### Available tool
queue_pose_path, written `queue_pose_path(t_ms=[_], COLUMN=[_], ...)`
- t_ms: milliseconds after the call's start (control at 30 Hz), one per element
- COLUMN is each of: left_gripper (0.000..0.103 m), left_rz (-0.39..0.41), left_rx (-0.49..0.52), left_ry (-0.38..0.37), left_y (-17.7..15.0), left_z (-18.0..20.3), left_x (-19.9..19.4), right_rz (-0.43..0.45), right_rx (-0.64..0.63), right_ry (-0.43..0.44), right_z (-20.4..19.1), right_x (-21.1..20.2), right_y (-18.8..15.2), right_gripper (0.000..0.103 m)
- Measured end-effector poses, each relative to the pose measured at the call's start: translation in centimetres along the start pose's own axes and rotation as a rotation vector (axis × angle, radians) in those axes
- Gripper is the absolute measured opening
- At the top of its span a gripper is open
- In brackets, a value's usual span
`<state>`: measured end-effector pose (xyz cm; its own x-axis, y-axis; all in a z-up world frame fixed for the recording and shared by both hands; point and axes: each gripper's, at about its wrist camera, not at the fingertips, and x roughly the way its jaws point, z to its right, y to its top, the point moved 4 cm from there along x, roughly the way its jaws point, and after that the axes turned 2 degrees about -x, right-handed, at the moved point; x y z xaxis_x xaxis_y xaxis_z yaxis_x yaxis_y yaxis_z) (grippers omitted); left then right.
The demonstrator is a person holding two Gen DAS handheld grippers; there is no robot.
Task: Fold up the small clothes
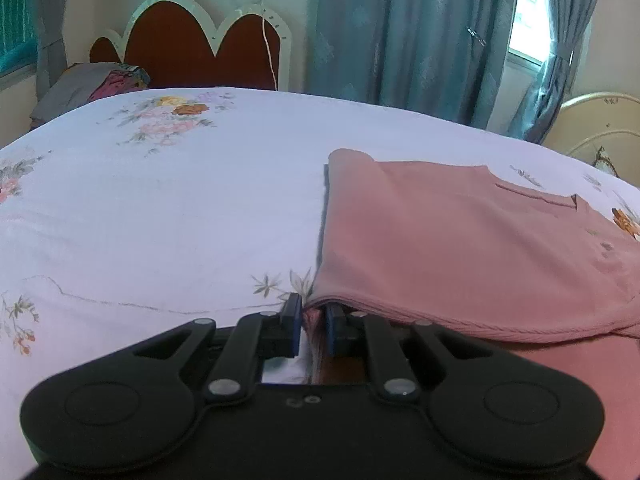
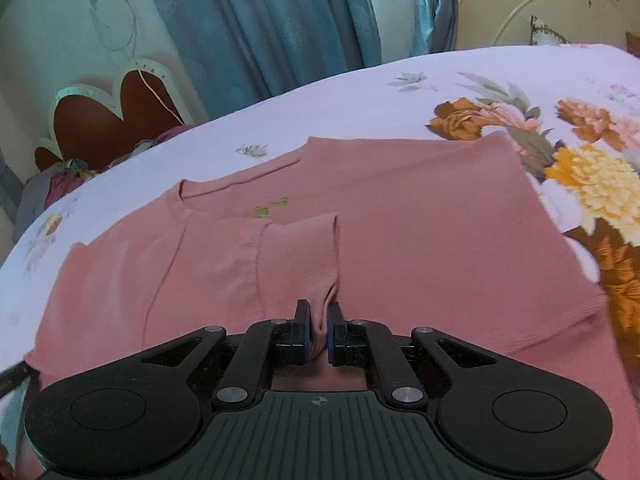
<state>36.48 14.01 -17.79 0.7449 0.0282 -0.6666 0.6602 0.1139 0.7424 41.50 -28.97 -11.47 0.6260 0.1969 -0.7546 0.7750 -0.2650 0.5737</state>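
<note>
While both grippers pinch cloth, the pink shirt (image 2: 400,220) lies spread on the flowered bedsheet (image 1: 160,200), its far edge toward the headboard (image 1: 192,48) and its near hem at the grippers. The left gripper (image 1: 313,330) has its fingers closed on the shirt's near corner, where the hem lifts slightly off the sheet. The right gripper (image 2: 317,334) has its fingers closed on the cuff of a sleeve (image 2: 296,252), which lies folded over the shirt's body, away from the headboard. Judging from this, a fold is under way. The thin bunch in each grip looks easy to lose: a pull that is uneven between the two sides could slip the cuff free, or drag the whole shirt across the sheet and skew the edges. Lifting too high could also undo the layer already folded beneath the sleeve.
</note>
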Motion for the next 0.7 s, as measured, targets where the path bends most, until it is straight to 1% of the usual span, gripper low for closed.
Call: queue_pose_path(t_ms=[67, 100, 133, 167, 200, 233, 267, 300, 367, 433, 467, 500, 533, 633, 667, 700], left_gripper=[0.019, 0.024, 0.027, 0.027, 0.030, 0.032, 0.039, 0.051, 0.063, 0.063, 0.063, 0.063, 0.063, 0.062, 0.061, 0.060], left_rz=[-0.025, -0.030, -0.038, -0.043, -0.047, -0.050, -0.048, -0.044, -0.027, -0.018, -0.023, -0.030, -0.034, -0.054, -0.067, -0.085], left_rx=[0.026, 0.031, 0.029, 0.025, 0.019, 0.010, -0.006, -0.017, -0.022, -0.020, -0.031, -0.045, -0.060, -0.080, -0.086, -0.092], left_ry=[-0.012, -0.024, -0.037, -0.047, -0.053, -0.057, -0.067, -0.069, -0.073, -0.080, -0.088, -0.097, -0.105, -0.117, -0.122, -0.130], left_y=[0.2, 0.3, 0.4, 0.5, 0.7, 0.9, 1.1, 1.4, 2.2, 3.2, 3.9, 4.4, 4.9, 6.4, 6.6, 6.8], left_z=[0.1, 0.0, -0.1, -0.3, -0.4, -0.6, -0.8, -0.9, -0.7, -0.3, -0.1, 0.0, 0.2, 0.9, 1.1, 1.3], left_x=[-0.1, -0.4, -0.7, -1.0, -1.3, -1.6, -1.9, -2.1, -2.3, -1.8, -1.2, -0.6, 0.1, 2.9, 3.9, 4.9], right_rz=[0.012, 0.028, 0.046, 0.062, 0.081, 0.102, 0.104, 0.096, 0.083, 0.061, 0.050, 0.040, 0.028, 0.015, 0.014, 0.010], right_rx=[0.004, 0.009, 0.018, 0.028, 0.033, 0.028, 0.015, 0.007, 0.007, 0.012, 0.013, 0.011, 0.006, -0.005, -0.009, -0.012], right_ry=[-0.011, -0.012, -0.008, -0.005, -0.006, -0.011, -0.010, -0.004, 0.008, 0.009, 0.008, 0.009, 0.015, 0.013, 0.016, 0.025], right_z=[0.2, 0.4, 0.5, 0.6, 0.6, 0.5, 0.2, 0.0, -0.3, -0.6, -0.8, -1.0, -1.2, -1.8, -1.9, -2.0], right_x=[-0.4, -0.9, -1.1, -1.3, -1.4, -1.3, -1.0, -0.5, 0.9, 2.3, 3.1, 3.6, 4.2, 5.1, 5.1, 5.0], right_y=[0.4, 0.6, 0.8, 1.2, 1.6, 2.0, 2.3, 2.6, 3.1, 3.4, 3.5, 3.5, 3.6, 3.3, 3.3, 3.3], right_gripper=[0.005, 0.007, 0.021, 0.038, 0.068, 0.071, 0.071, 0.071, 0.071, 0.070, 0.066, 0.056, 0.048, 0.044, 0.039, 0.021])
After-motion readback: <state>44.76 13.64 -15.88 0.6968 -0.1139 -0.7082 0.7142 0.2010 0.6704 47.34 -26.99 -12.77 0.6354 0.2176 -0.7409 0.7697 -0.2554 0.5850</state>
